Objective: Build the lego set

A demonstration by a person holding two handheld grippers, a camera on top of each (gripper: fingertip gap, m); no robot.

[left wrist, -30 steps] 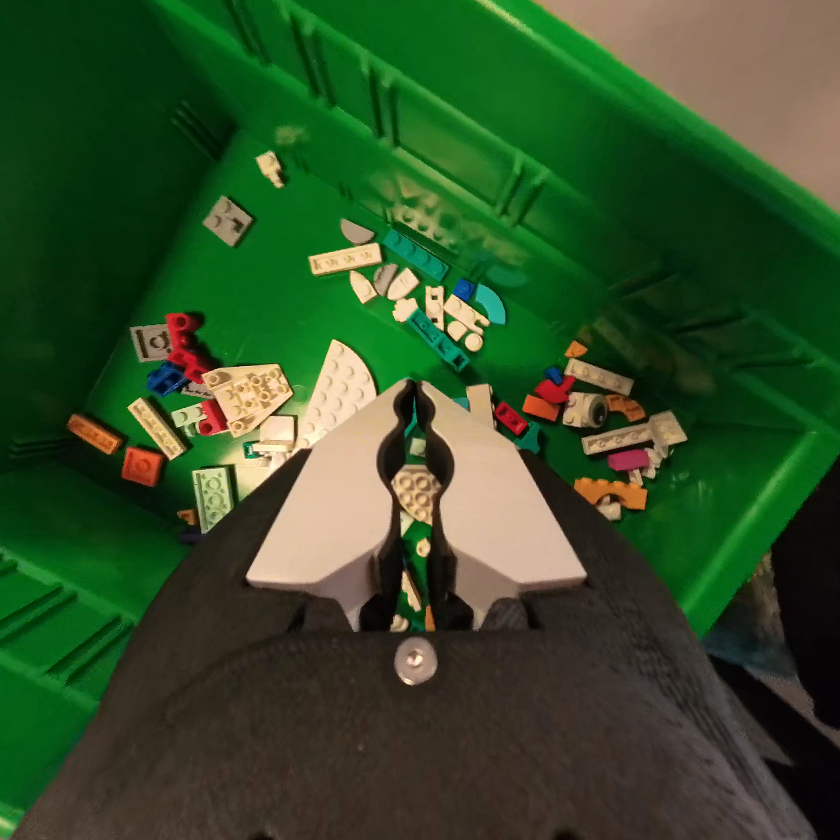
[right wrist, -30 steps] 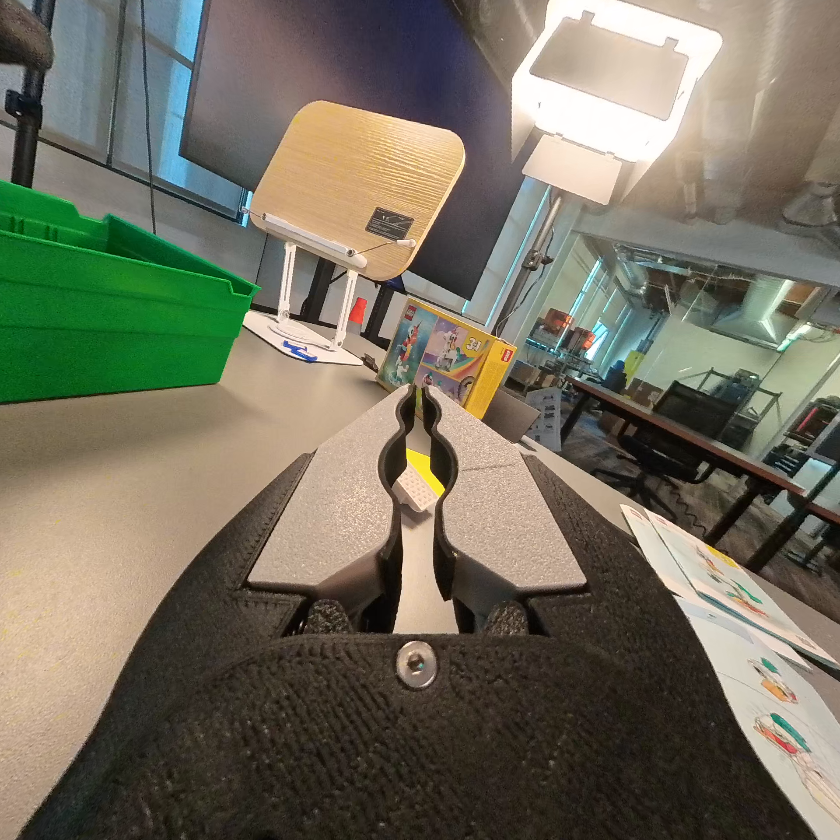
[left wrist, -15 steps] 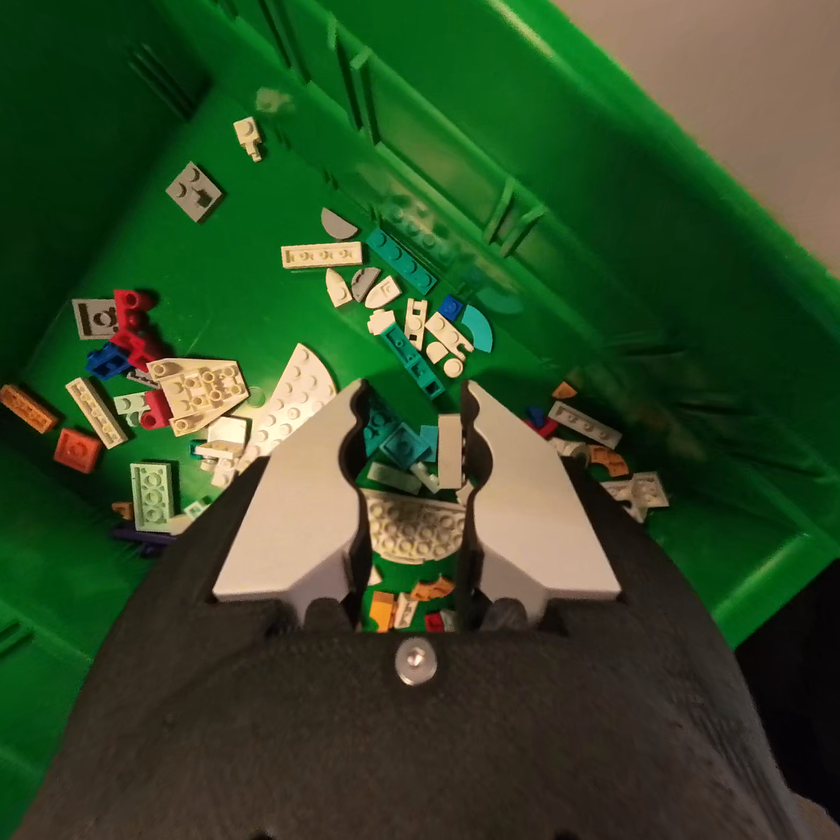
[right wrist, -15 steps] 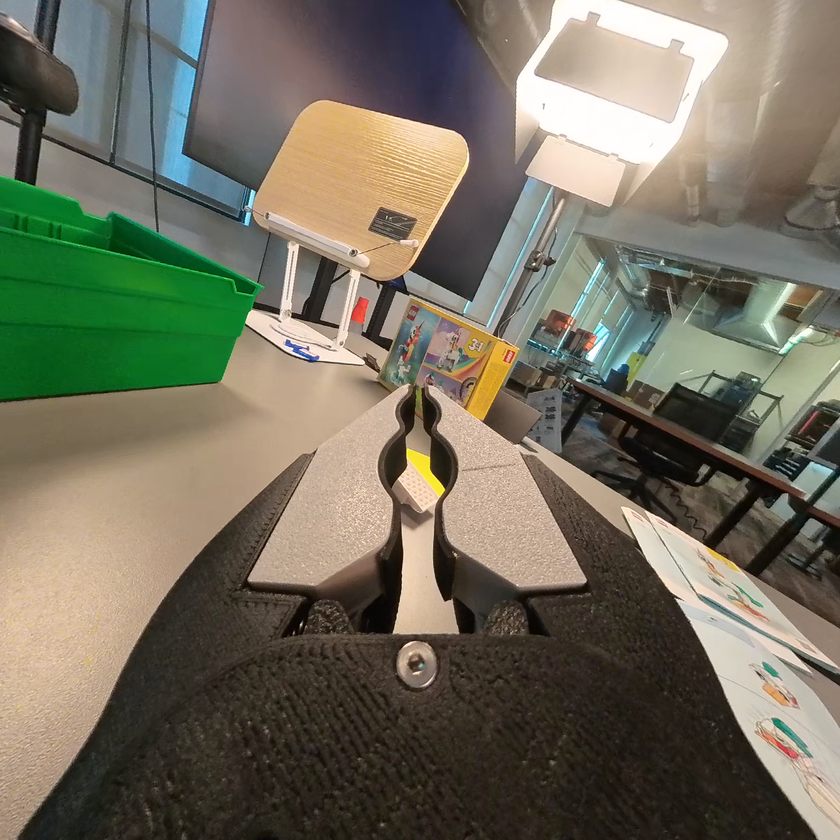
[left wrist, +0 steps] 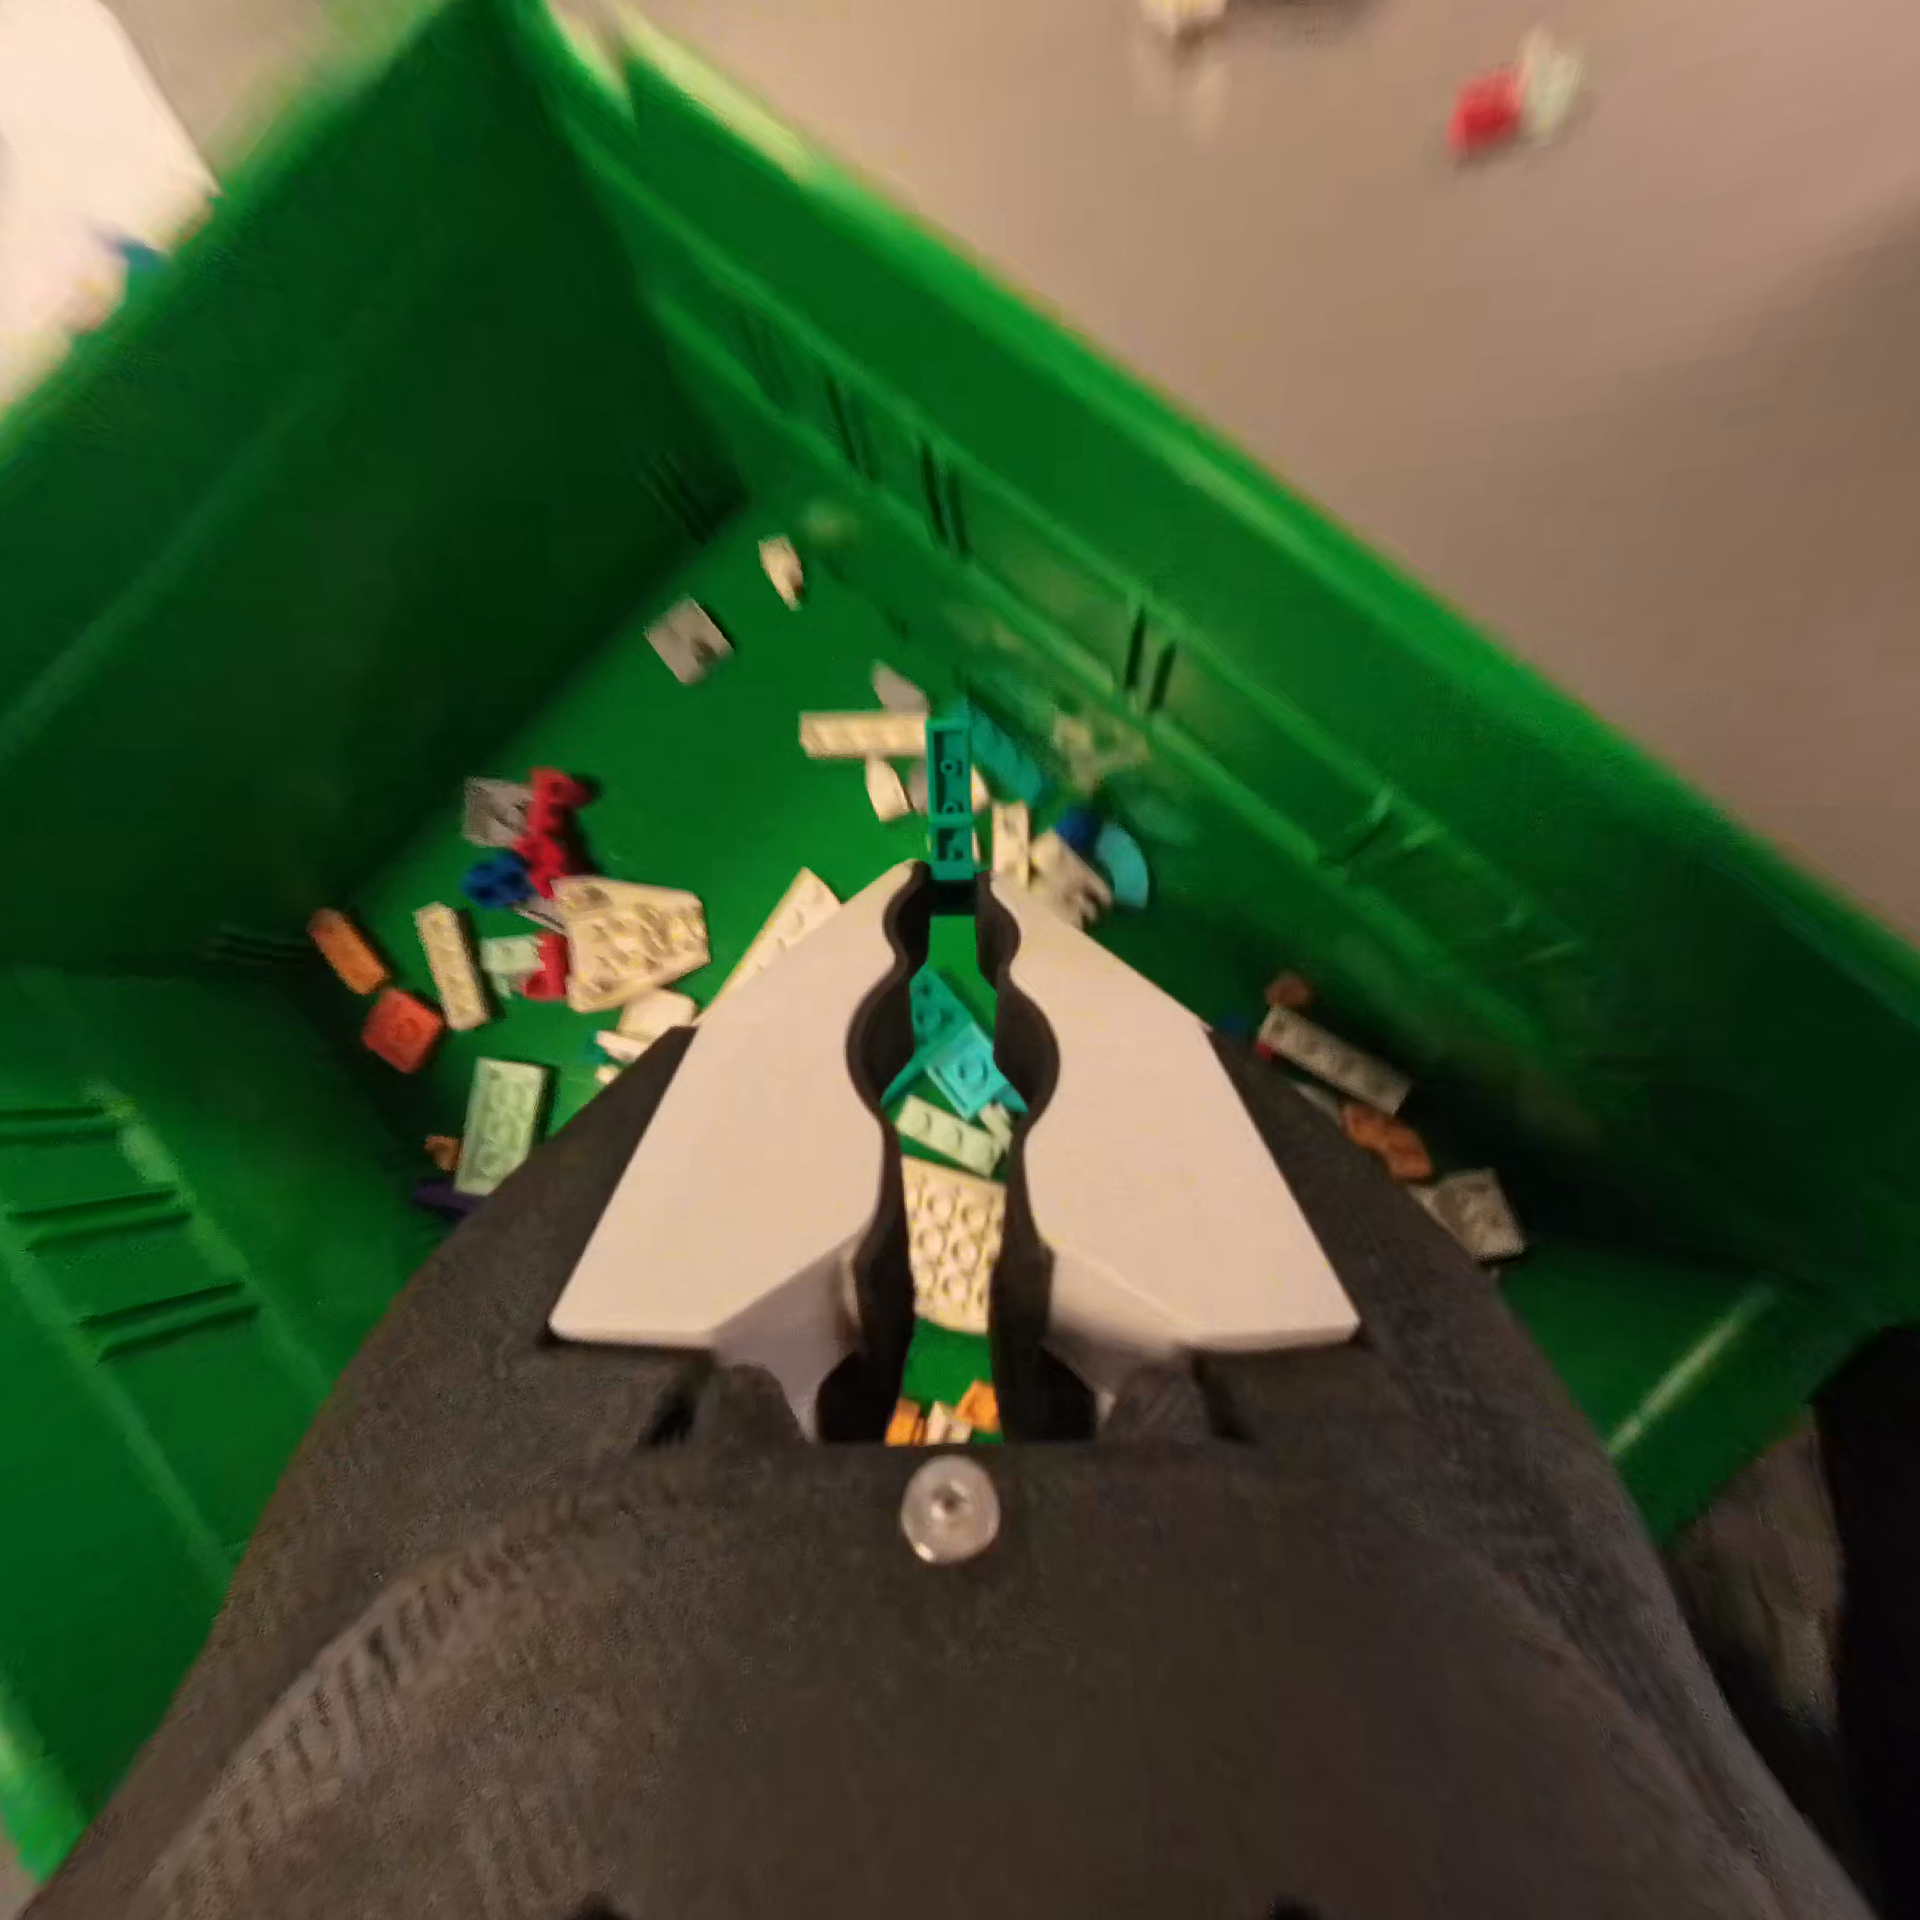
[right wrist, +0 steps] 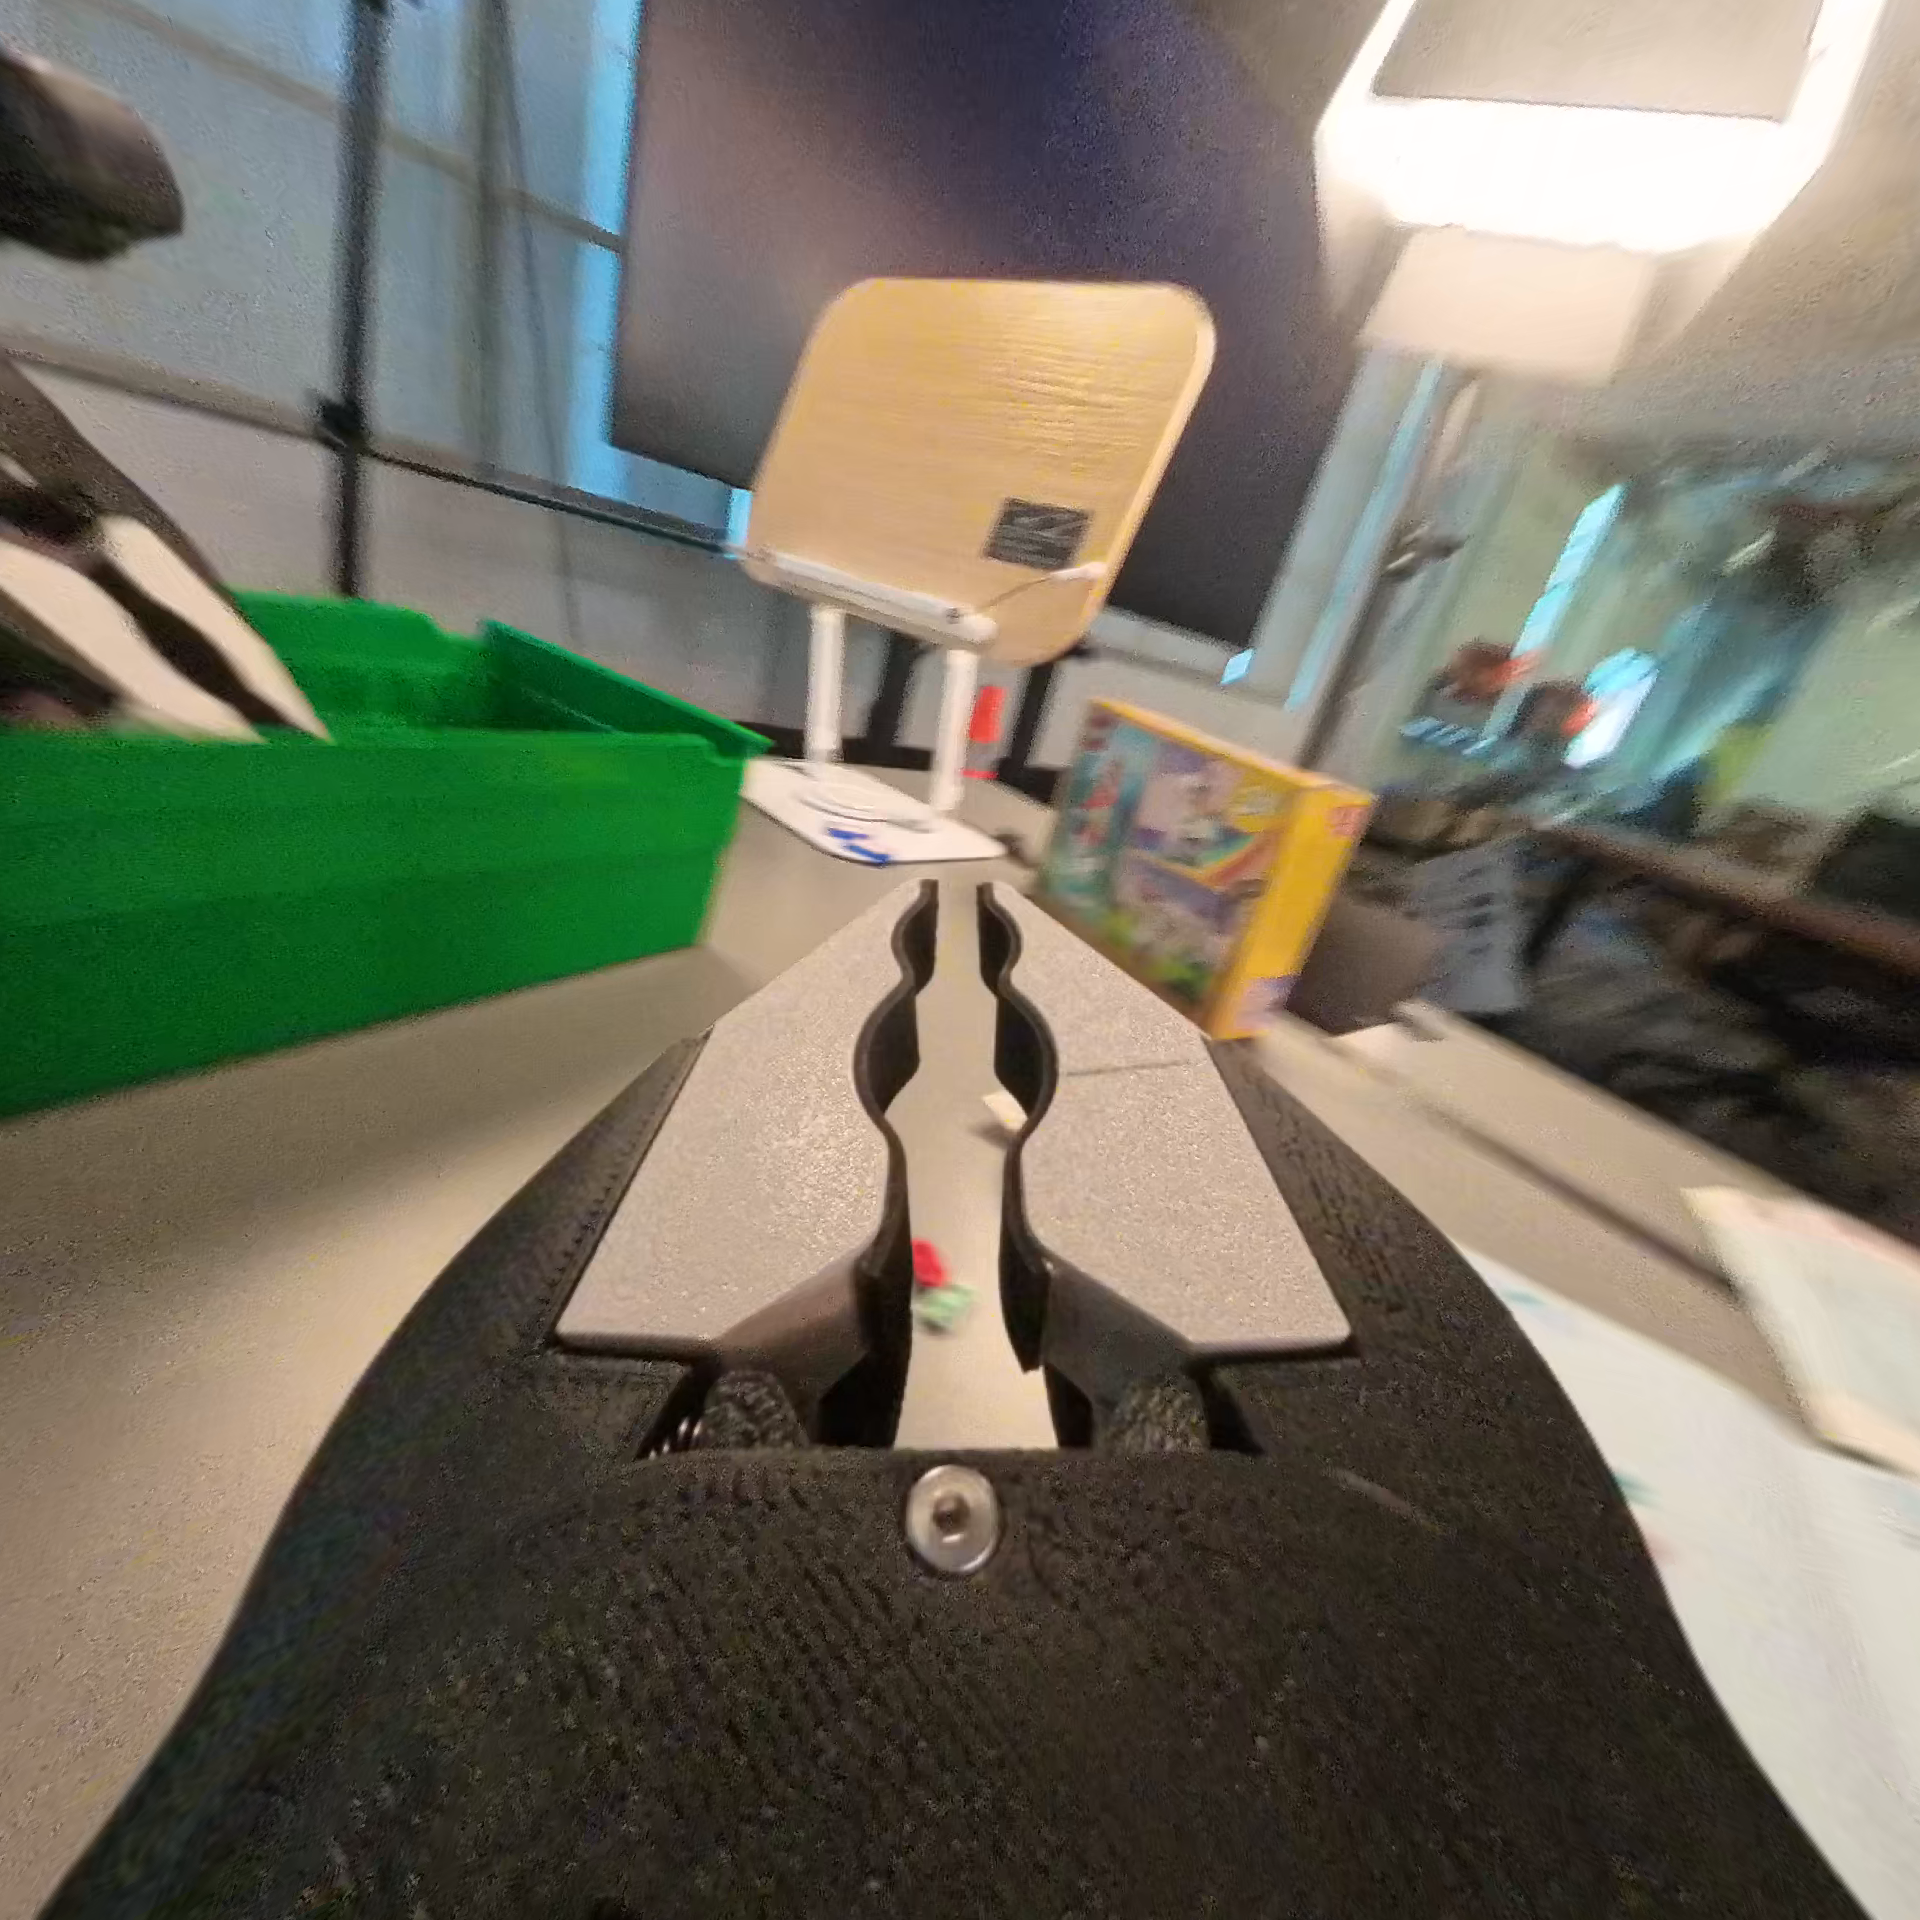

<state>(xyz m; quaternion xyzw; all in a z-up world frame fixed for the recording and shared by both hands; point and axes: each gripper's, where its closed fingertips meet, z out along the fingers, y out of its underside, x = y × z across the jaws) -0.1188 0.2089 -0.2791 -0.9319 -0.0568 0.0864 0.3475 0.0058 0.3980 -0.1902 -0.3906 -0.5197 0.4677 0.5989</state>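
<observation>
In the left wrist view my left gripper is shut on a long teal plate, which sticks out past the fingertips above the green bin. Many loose bricks lie on the bin floor, among them a white wedge plate, red bricks and an orange brick. In the right wrist view my right gripper is low over the grey table, jaws slightly apart and empty. A small white piece and a red and green piece lie on the table under it.
The green bin stands at the left with the left gripper above it. A wooden book stand and a yellow set box stand ahead. Instruction sheets lie at the right. Loose pieces lie on the table beyond the bin. Some 25 cm of space lies between my two pairs of fingers. The orange brick sits 15 cm or so from the ends of my left fingers.
My left gripper opened over the pile, then shut on the teal plate and lifted it. My right gripper's jaws parted slightly and its view swung; the white piece now lies on the table.
</observation>
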